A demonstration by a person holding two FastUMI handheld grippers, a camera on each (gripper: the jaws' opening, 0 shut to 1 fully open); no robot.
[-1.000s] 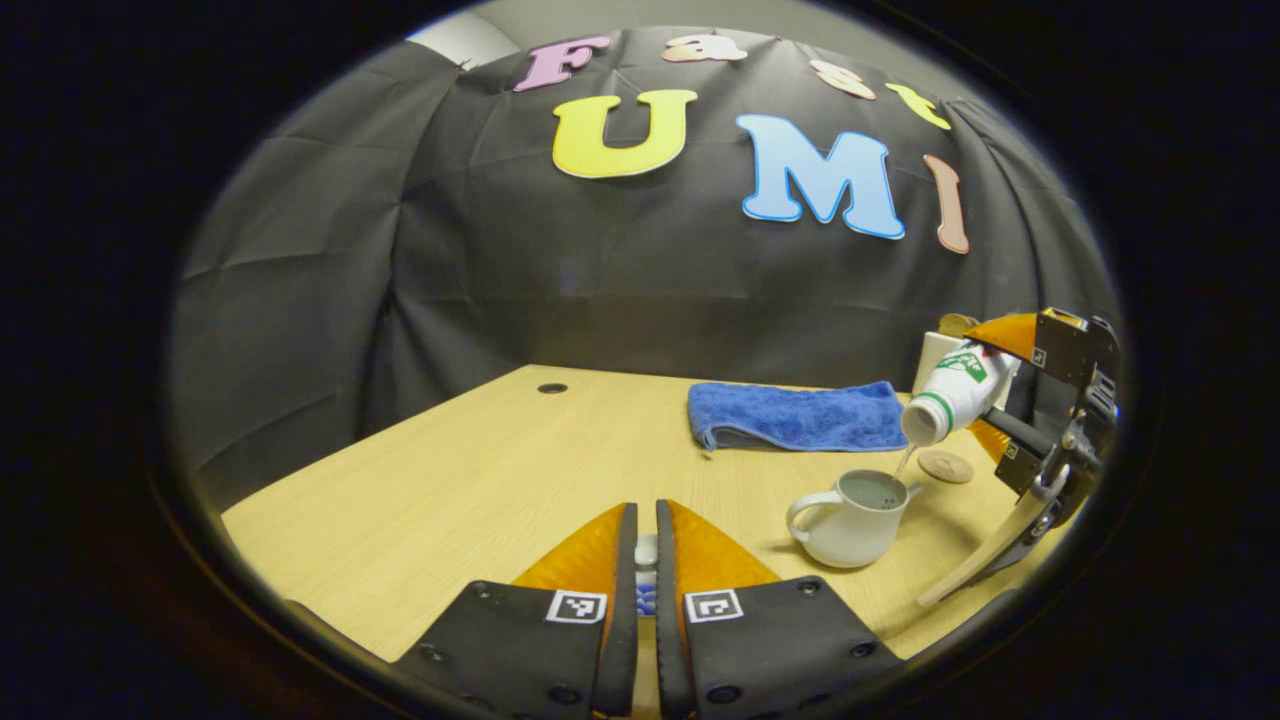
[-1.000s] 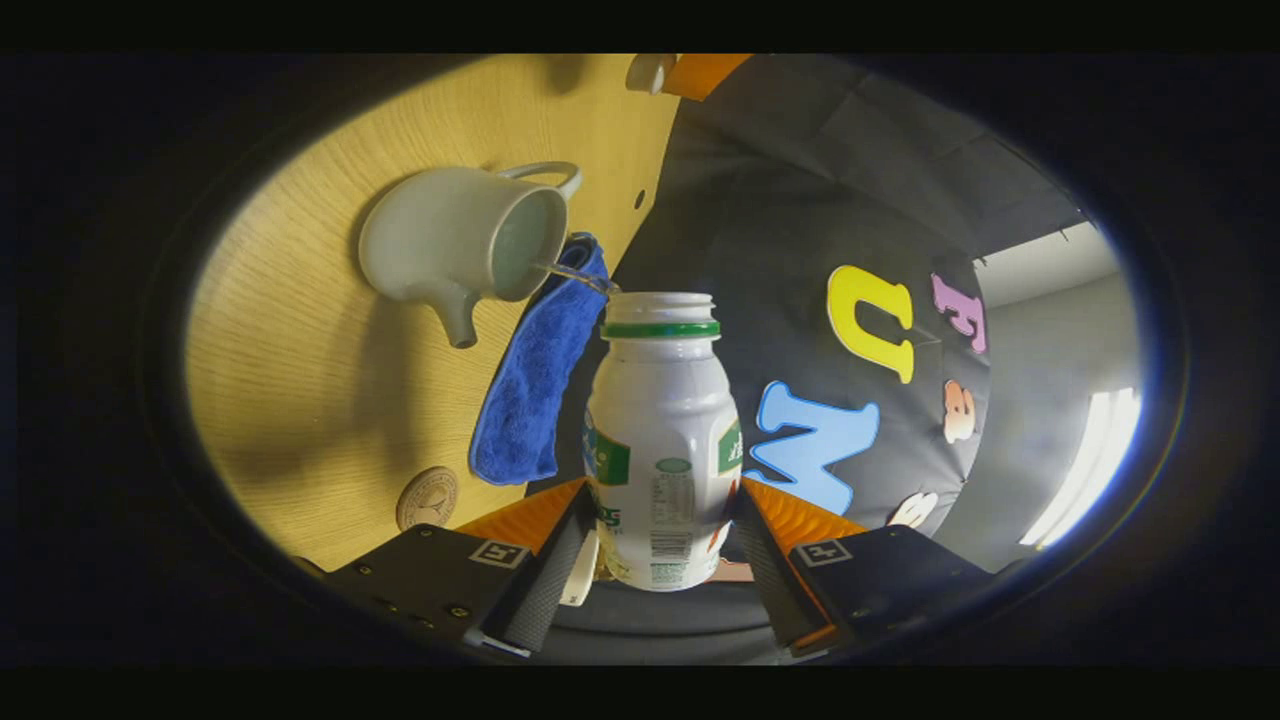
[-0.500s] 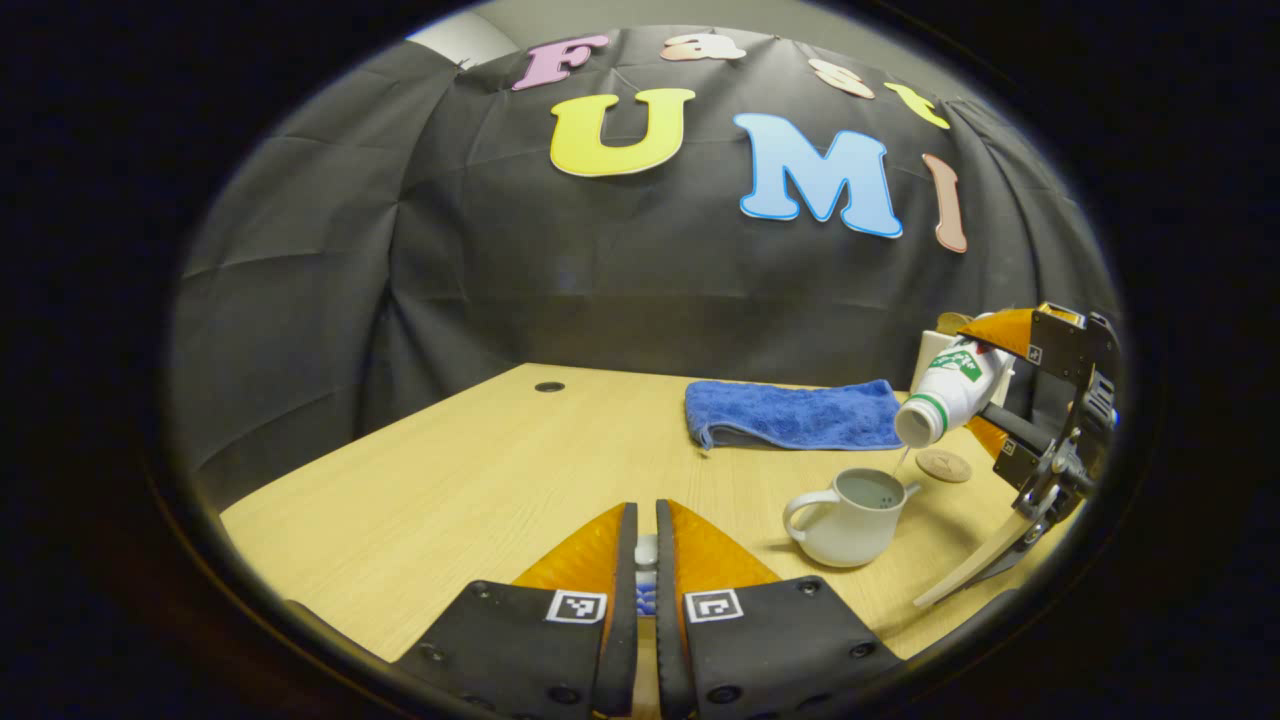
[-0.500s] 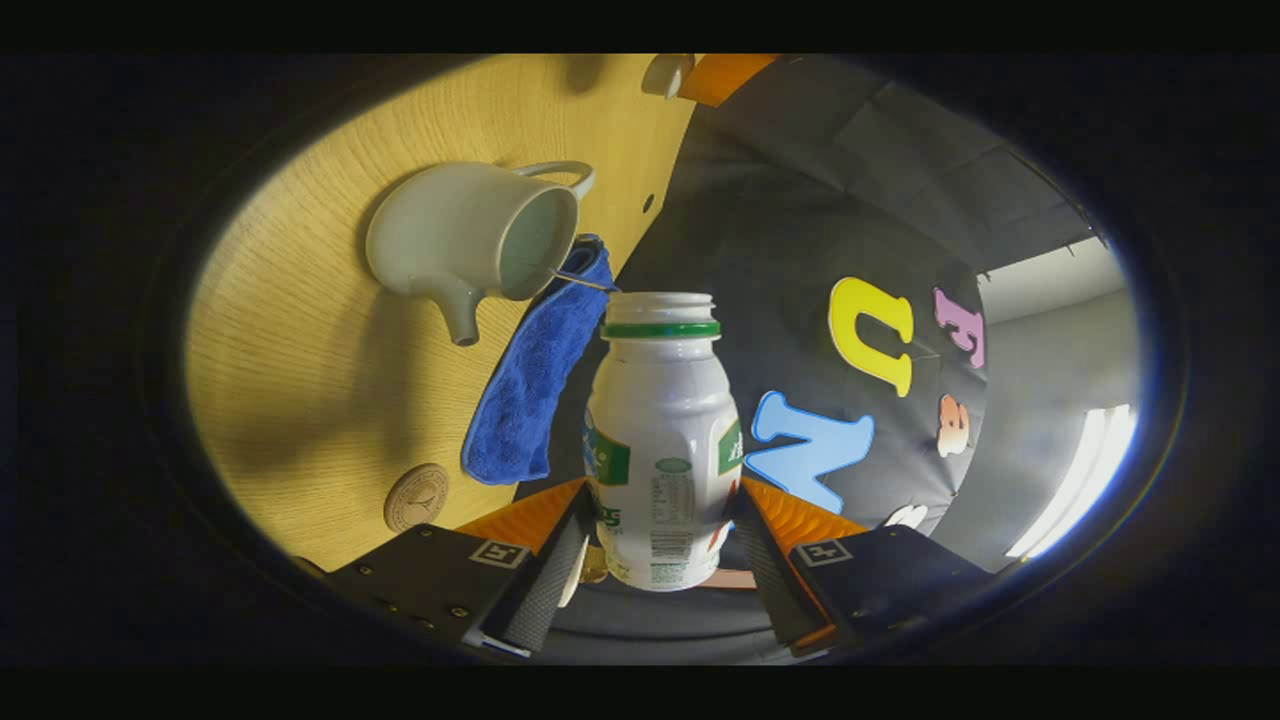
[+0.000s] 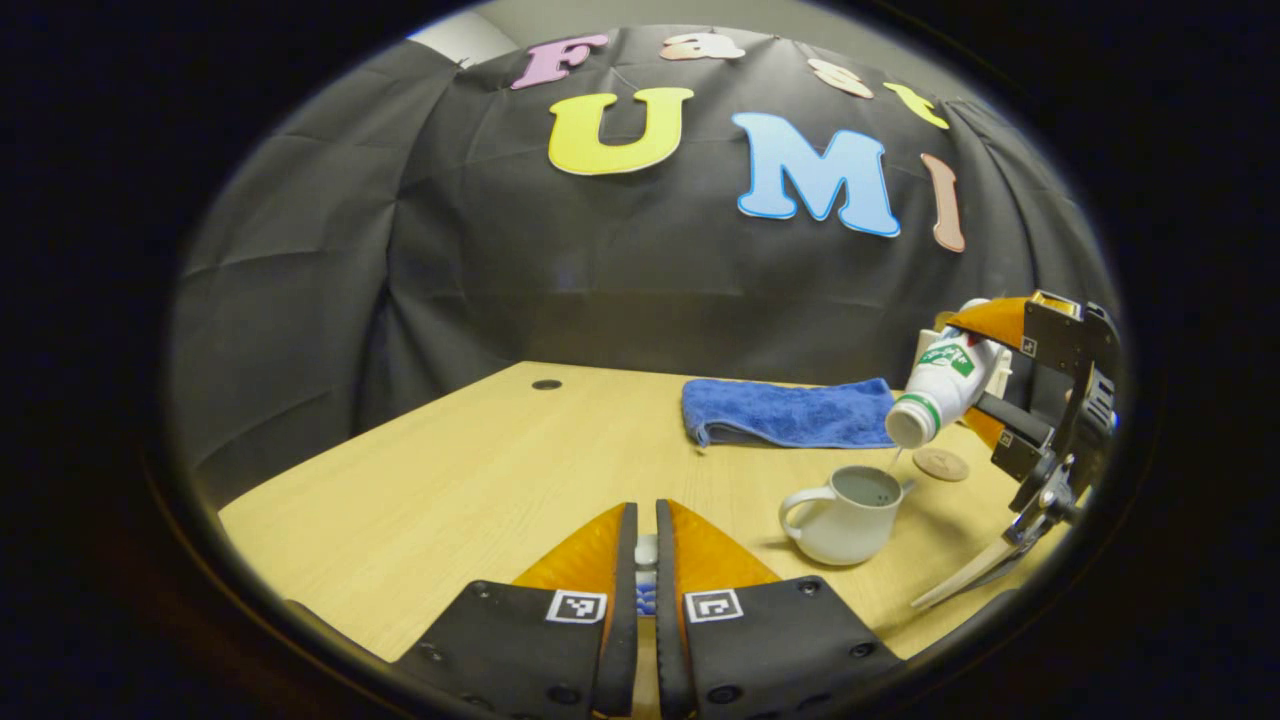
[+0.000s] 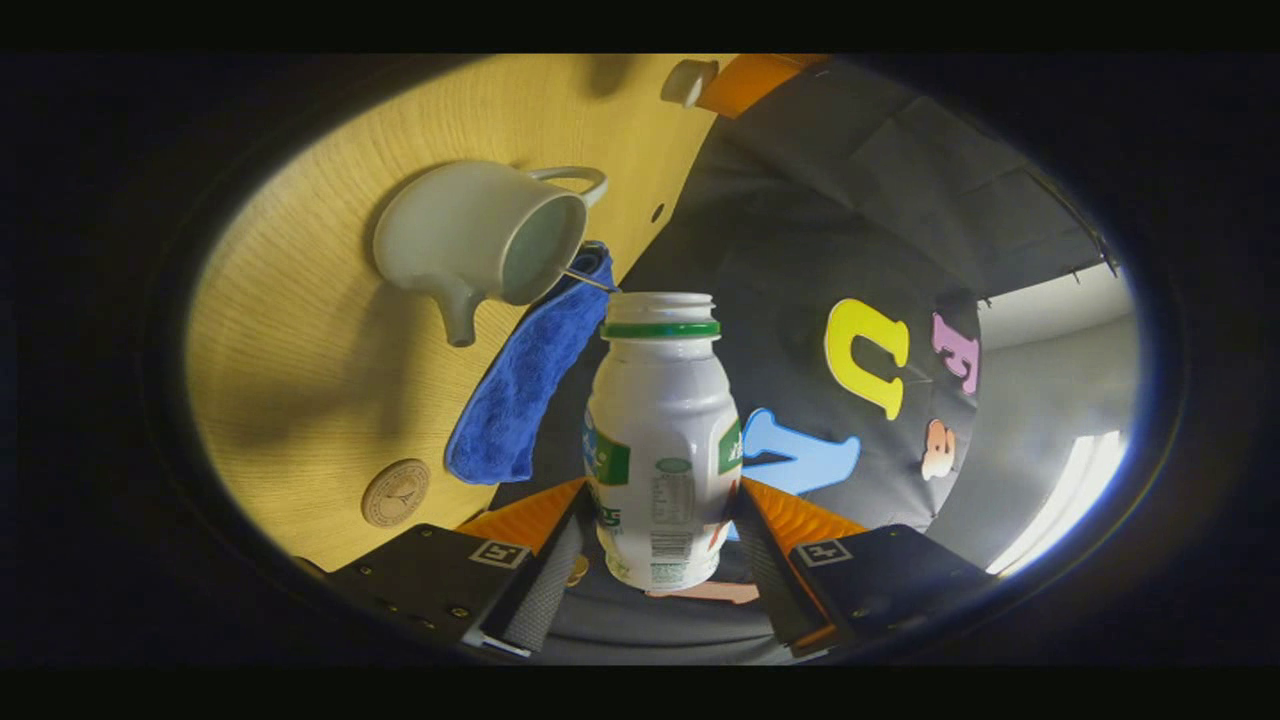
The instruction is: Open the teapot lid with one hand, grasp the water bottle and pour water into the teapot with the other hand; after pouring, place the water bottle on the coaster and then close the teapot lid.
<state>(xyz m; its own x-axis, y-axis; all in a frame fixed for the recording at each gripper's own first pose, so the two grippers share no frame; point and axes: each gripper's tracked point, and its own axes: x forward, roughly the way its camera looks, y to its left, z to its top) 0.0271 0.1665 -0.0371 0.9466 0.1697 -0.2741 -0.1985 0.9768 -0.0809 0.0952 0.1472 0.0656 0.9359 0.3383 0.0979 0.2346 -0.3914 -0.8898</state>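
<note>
The right tool [image 6: 655,525] is pinching the white plastic water bottle [image 6: 660,440], pouring into the lidless white ceramic teapot [image 6: 480,245]; the left tool [image 5: 645,560] is pinching its lid [image 5: 646,548]; coaster placement and closing remain.

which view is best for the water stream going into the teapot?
Left gripper view: side-on, the tilted water bottle drips a thin stream into the open teapot. Right gripper view looks along the bottle, with the stream a short streak at the teapot rim.

The teapot [image 5: 845,512] is plain white. The water bottle [image 6: 662,440] is white with a green neck ring and green label patches. The towel [image 5: 788,412] is blue, the round coaster [image 6: 396,492] tan, the table [image 5: 480,480] pale wood-grain.
</note>
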